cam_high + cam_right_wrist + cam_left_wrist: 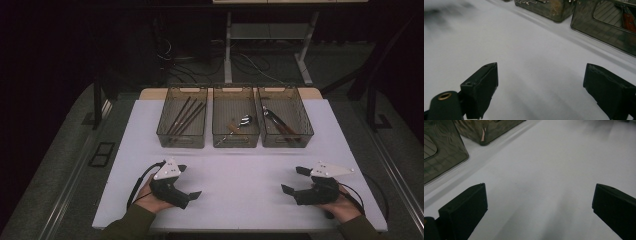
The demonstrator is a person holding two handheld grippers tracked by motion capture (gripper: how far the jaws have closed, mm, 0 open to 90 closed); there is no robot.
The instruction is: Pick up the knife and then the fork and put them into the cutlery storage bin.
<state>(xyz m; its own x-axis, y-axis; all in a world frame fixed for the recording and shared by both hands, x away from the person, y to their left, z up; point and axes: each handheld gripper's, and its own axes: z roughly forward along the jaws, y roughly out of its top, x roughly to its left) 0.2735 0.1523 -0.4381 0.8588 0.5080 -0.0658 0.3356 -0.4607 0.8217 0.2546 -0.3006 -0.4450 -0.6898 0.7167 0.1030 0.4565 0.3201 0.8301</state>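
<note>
On the smooth white table [240, 165], both blocky black grippers [191, 181] [294, 180] gape.

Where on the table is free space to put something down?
The white table is bare between the left gripper and right gripper, and in front of the bins. It is crowded at the far edge: left bin, middle bin, right bin.

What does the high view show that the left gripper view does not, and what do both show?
High view alone: both hands, the right gripper, all three bins in a row, with dark sticks in the left bin, and the floor around the table. Left gripper view alone: a close look along the left gripper, its black fingers wide apart over bare surface. Both share: the white table and smoky transparent bins.
</note>
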